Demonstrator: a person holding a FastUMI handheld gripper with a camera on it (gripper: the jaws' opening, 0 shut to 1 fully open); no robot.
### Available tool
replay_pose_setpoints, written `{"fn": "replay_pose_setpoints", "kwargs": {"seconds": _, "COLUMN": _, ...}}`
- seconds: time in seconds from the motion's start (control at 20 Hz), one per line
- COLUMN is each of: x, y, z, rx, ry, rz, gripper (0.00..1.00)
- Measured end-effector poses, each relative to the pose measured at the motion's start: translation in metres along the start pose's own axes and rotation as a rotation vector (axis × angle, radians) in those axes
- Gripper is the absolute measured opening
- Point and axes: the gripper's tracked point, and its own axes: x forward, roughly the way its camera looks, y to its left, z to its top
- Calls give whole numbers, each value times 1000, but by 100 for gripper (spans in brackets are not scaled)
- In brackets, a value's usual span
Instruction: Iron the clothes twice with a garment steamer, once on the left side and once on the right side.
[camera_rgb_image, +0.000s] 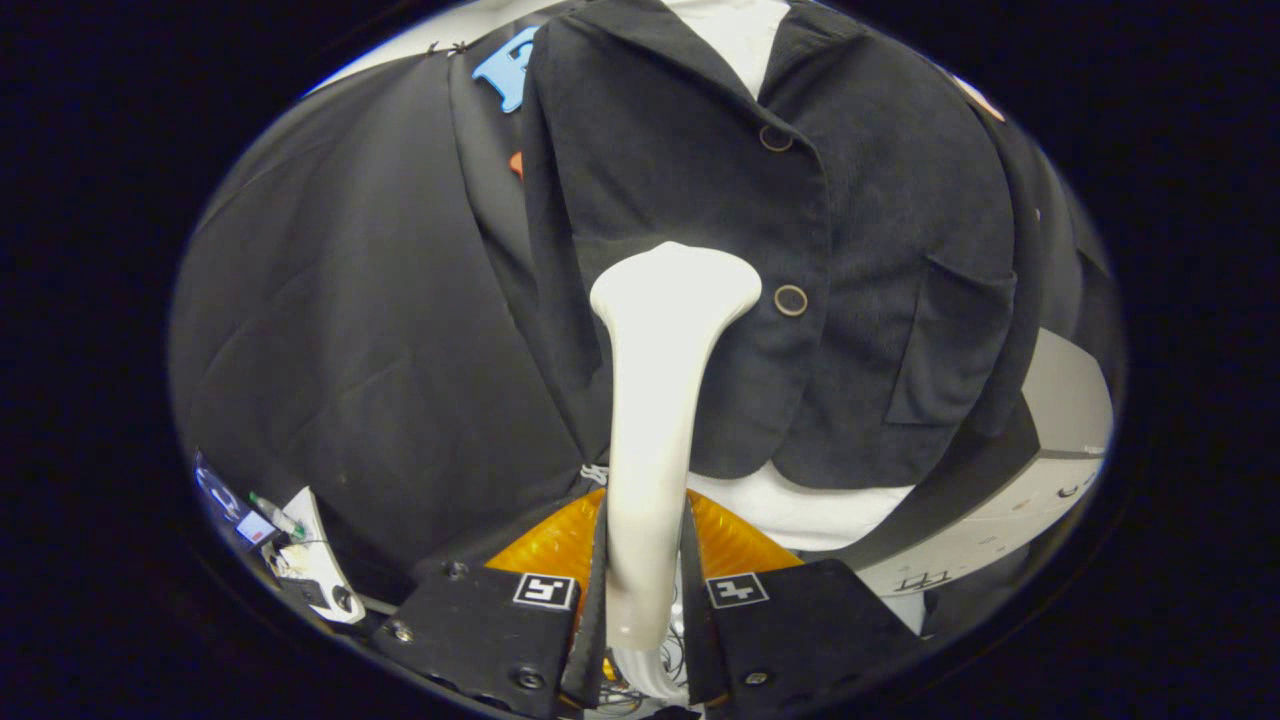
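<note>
Black-draped booth behind. Gripper (645, 600) clamped on white garment steamer (660, 400), head against dark buttoned jacket (700, 200), near its placket. Passes completed: impossible to judge.

A black cloth (330, 330) hangs as the booth's wall, draped in soft folds. Low against it sits a small clutter of items (285, 545): a white sheet-like piece, a little device with a lit screen and some thin cables, too small to tell apart further. On the other side stands a white cabinet (1030, 500) with small dark knobs. An orange ribbed thing (545, 545) lies low down.
</note>
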Motion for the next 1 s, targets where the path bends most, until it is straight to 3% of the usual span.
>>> {"fn": "replay_pose_setpoints", "kwargs": {"seconds": 0.5, "x": 20, "y": -9, "z": -44, "rx": 11, "ry": 85, "rz": -6, "gripper": 35}}
{"fn": "replay_pose_setpoints", "kwargs": {"seconds": 1.0, "x": 0, "y": -22, "z": -59, "rx": 41, "ry": 83, "rz": -16, "gripper": 35}}
